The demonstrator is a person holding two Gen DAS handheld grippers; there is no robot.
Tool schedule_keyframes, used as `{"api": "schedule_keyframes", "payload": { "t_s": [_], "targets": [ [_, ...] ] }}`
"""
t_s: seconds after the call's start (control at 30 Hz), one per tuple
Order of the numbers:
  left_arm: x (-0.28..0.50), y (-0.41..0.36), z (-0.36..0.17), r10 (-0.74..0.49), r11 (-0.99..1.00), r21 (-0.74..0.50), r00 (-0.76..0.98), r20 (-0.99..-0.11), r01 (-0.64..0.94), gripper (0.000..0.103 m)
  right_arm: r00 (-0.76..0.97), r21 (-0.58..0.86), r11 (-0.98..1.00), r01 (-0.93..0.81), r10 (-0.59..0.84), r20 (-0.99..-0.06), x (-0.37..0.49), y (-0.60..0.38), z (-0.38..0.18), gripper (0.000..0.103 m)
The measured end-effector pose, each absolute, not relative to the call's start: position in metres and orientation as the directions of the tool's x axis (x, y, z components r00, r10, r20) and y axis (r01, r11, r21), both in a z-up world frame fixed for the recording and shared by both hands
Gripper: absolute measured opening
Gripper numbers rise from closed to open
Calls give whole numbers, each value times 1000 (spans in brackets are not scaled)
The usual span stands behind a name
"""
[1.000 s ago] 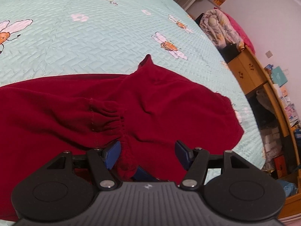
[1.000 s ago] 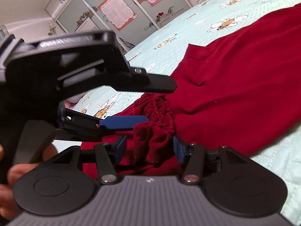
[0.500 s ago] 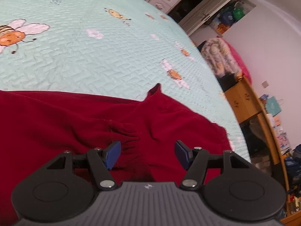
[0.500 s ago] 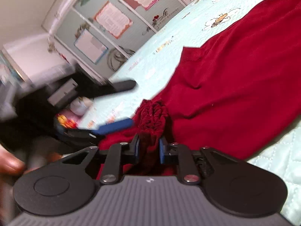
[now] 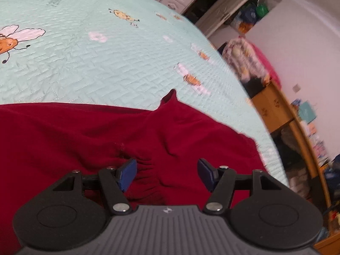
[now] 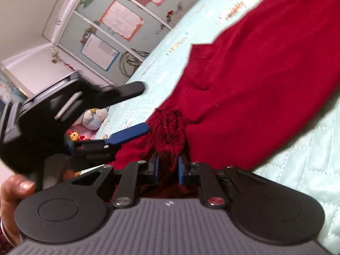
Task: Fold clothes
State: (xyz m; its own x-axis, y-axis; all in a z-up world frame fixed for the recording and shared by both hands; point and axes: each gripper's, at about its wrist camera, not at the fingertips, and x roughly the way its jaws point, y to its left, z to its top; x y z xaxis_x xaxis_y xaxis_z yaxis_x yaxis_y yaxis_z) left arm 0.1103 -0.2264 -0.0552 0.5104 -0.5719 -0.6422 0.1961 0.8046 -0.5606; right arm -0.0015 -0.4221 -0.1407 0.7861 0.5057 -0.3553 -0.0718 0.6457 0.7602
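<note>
Trousers stretch lengthwise away from right hand-held gripper, waistband clamped.

Each camera sits just behind its own claw and looks forward along the two fingers. The left wrist view tilts down, very near the red garment, and faces across the bed toward a far wooden cabinet. The right wrist view looks lower and flatter toward a far window wall. Both views share the garment's gathered waistband and the bed; the right view also catches the left claw.
</note>
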Motion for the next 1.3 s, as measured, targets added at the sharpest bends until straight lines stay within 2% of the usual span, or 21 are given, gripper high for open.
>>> {"api": "schedule_keyframes", "payload": {
  "t_s": [0.1,0.3,0.47,0.57,0.63,0.7,0.8,0.83,0.9,0.93,0.97,1.0,1.03,1.1,1.2,1.3],
  "targets": [
    [116,-231,-73,-540,831,-530,477,-693,170,64,765,768,639,-26,508,-397,1,-429,-153,15],
    [111,-230,-66,-514,842,-521,501,-696,140,64,749,774,632,-39,531,-396,-1,-436,-155,15],
    [87,-208,-45,-512,818,-567,578,-635,102,64,759,808,589,-10,531,-377,-11,-452,-147,24],
    [66,-186,-41,-512,797,-600,605,-610,70,64,827,812,583,17,449,-339,-26,-466,-130,25],
    [54,-175,-46,-495,797,-602,609,-620,35,64,863,790,612,-27,413,-290,-32,-464,-114,25],
    [46,-166,-57,-475,797,-604,604,-640,-14,64,843,780,615,-117,477,-250,-25,-449,-104,26],
    [40,-155,-75,-455,772,-626,591,-666,-112,64,740,822,539,-186,627,-244,-2,-418,-117,25],
    [40,-153,-77,-451,768,-628,590,-670,-125,59,713,822,539,-184,649,-266,5,-409,-124,25],
    [44,-155,-77,-449,786,-609,581,-679,-105,59,711,794,588,-156,625,-324,10,-405,-137,27],
    [45,-156,-77,-449,788,-607,580,-679,-101,61,715,782,610,-131,604,-351,11,-408,-142,25],
    [46,-157,-77,-451,788,-608,579,-679,-99,61,714,787,606,-114,601,-359,12,-413,-146,18],
    [46,-158,-76,-450,791,-604,578,-681,-97,61,709,801,589,-106,610,-355,13,-418,-151,16],
    [46,-159,-76,-448,794,-600,576,-683,-94,62,703,814,572,-98,619,-350,14,-423,-155,8],
    [46,-160,-74,-447,798,-595,572,-688,-93,62,704,818,568,-91,618,-351,12,-428,-156,5],
    [45,-157,-68,-452,788,-606,564,-690,-109,61,722,818,565,-107,610,-326,1,-432,-145,14],
    [38,-151,-57,-469,753,-644,576,-669,-135,61,759,804,567,-178,599,-255,-12,-434,-130,28]
  ]
}}
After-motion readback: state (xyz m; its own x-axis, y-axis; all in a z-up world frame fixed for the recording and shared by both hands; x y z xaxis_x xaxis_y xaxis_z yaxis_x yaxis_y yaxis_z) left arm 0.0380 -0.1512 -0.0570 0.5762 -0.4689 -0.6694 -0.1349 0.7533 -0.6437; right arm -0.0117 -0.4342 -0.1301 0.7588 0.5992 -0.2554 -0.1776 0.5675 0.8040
